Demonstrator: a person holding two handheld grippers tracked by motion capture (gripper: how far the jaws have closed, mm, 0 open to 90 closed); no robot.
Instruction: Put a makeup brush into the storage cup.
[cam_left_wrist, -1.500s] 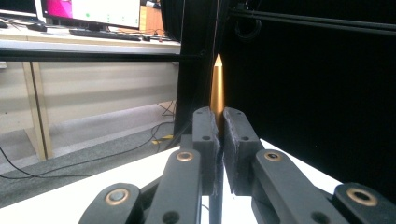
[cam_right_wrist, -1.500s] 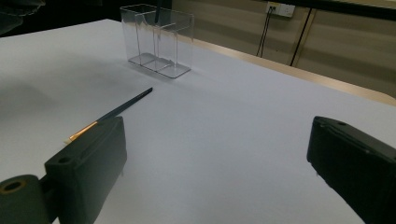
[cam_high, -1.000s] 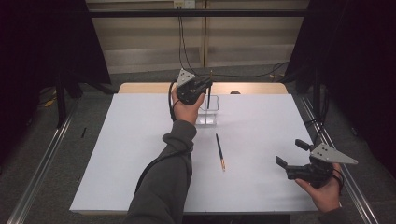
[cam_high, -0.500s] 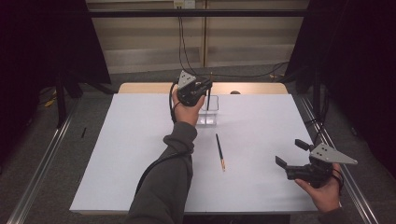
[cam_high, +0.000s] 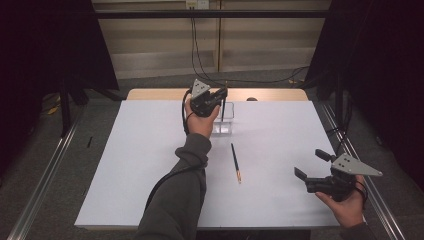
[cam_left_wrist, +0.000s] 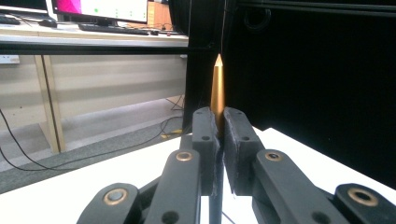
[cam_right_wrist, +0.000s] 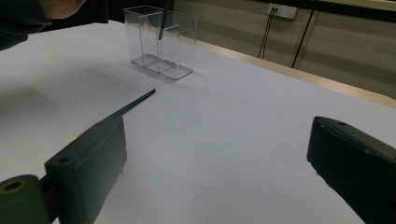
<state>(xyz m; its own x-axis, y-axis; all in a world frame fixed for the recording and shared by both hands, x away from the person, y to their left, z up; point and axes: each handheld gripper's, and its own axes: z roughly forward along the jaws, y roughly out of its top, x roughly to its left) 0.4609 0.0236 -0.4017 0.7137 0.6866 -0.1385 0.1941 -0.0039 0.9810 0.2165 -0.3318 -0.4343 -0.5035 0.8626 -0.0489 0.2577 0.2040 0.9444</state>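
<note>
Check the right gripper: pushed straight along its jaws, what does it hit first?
Probably nothing soon: the right gripper is open over bare white table. The clear holder and loose pen lie left of its line; depth is uncertain.

On the table (cam_high: 150, 165), the holder (cam_high: 223, 121) stands toward the far edge, near the middle. A pen (cam_high: 235, 162) lies flat on the sheet in front of it, apart from it. A second pen (cam_high: 225, 104) stands upright above the holder, its lower end inside one compartment.
</note>
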